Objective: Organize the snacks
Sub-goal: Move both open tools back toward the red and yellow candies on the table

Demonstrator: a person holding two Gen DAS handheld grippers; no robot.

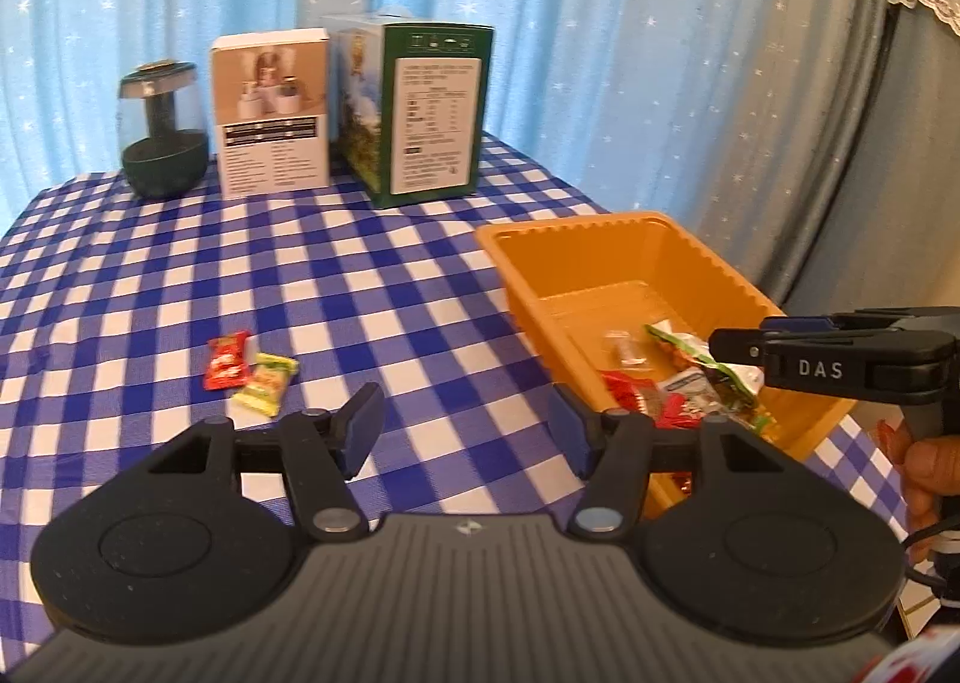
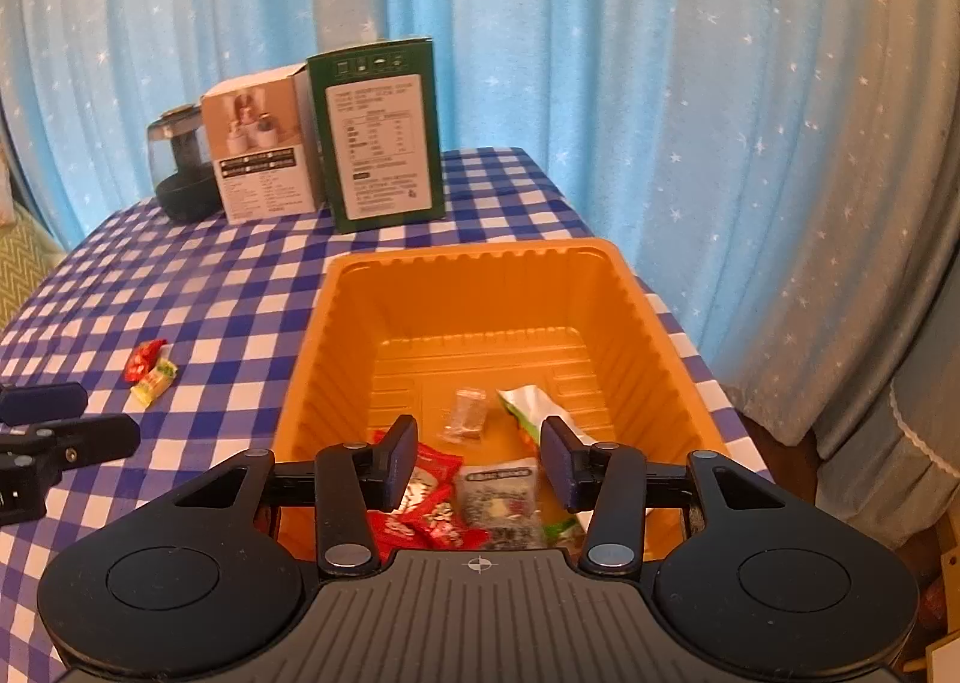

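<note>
My right tongs hang open and empty over the bin at the table's right edge; left tongs open, empty, aimed near the red candy and yellow candy touching mid-table. Risk: pinching both together, dropping one. Boxes, jar at far edge, clear.

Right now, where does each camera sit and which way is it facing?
Left wrist view: on the left hand-held gripper, angled down over the checked tablecloth toward two loose snacks; the right hand-held gripper and a hand enter at its right edge.
Right wrist view: on the right hand-held gripper, looking down into the orange tray; the left hand-held gripper shows at left.
Both share the tray, snacks, boxes and curtain.
</note>
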